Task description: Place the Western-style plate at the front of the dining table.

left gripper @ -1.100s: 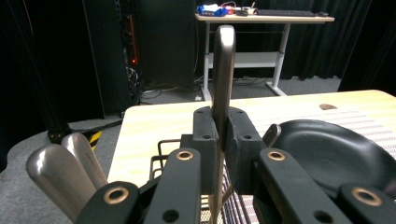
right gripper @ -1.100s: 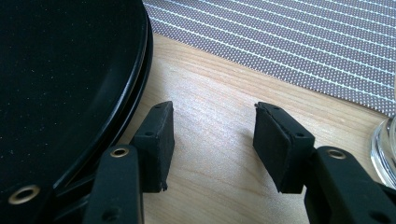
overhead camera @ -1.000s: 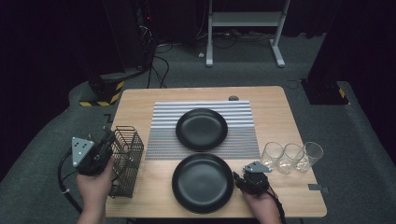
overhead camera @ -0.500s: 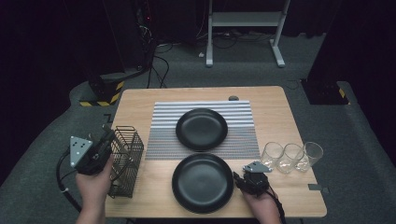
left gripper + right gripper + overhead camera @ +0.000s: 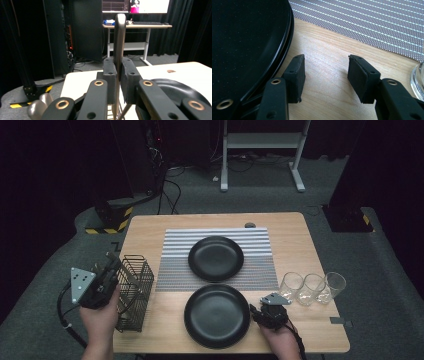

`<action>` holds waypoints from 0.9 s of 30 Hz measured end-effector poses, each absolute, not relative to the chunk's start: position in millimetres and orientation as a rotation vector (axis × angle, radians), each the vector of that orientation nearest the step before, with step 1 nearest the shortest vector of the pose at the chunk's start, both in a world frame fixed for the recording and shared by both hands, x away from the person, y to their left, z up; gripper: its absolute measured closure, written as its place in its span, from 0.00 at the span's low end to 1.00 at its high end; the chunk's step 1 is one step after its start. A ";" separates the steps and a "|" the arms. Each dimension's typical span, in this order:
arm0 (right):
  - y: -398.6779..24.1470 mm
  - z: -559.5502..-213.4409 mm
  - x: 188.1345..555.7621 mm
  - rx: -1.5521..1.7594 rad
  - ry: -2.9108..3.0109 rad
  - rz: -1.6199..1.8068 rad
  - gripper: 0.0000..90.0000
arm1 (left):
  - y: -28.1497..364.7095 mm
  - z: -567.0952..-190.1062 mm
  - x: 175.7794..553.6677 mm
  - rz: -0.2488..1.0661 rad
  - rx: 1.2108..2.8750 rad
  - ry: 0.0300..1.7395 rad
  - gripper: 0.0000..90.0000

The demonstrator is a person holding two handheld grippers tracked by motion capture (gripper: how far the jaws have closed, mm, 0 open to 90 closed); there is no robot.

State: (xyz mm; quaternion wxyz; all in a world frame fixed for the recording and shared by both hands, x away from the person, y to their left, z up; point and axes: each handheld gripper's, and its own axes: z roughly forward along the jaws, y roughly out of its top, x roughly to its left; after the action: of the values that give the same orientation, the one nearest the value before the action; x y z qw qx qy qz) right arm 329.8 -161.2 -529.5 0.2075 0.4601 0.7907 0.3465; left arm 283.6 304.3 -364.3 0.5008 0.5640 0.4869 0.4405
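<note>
Left hand-held gripper [image 5: 117, 82] clamped on a dark utensil handle [image 5: 119, 37], upright, beside the wire basket [image 5: 134, 292] at the counter's [image 5: 300, 245] left edge. Right hand-held gripper [image 5: 324, 77] parted, empty, low beside the near black plate [image 5: 216, 315].

We find bare wood between the near plate [image 5: 217, 316] and the glasses [image 5: 312, 287]; the right gripper [image 5: 325, 75] sits there, jaws apart, plate rim just beside one pad; the rack [image 5: 133, 292] blocks the table's left edge; the mat [image 5: 260, 275] and far plate [image 5: 215, 258] fill the centre; the far corners lie free.
</note>
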 end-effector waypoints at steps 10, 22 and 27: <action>-161.1 -529.5 329.8 1.281 2.201 0.964 0.53 | 304.0 -353.6 276.4 1.080 1.325 1.140 0.92; -161.1 -529.5 329.8 1.281 2.201 0.964 0.53 | 297.2 -340.5 270.6 1.101 1.304 1.091 0.92; -161.1 -529.5 329.8 1.281 2.201 0.964 0.53 | 294.8 -333.6 267.9 1.117 1.297 1.073 0.92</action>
State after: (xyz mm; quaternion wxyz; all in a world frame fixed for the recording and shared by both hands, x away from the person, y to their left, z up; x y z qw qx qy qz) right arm 329.8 -161.1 -529.5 0.2077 0.4602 0.7907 0.3464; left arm 267.9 294.8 -333.6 0.5317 0.5437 0.4500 0.4682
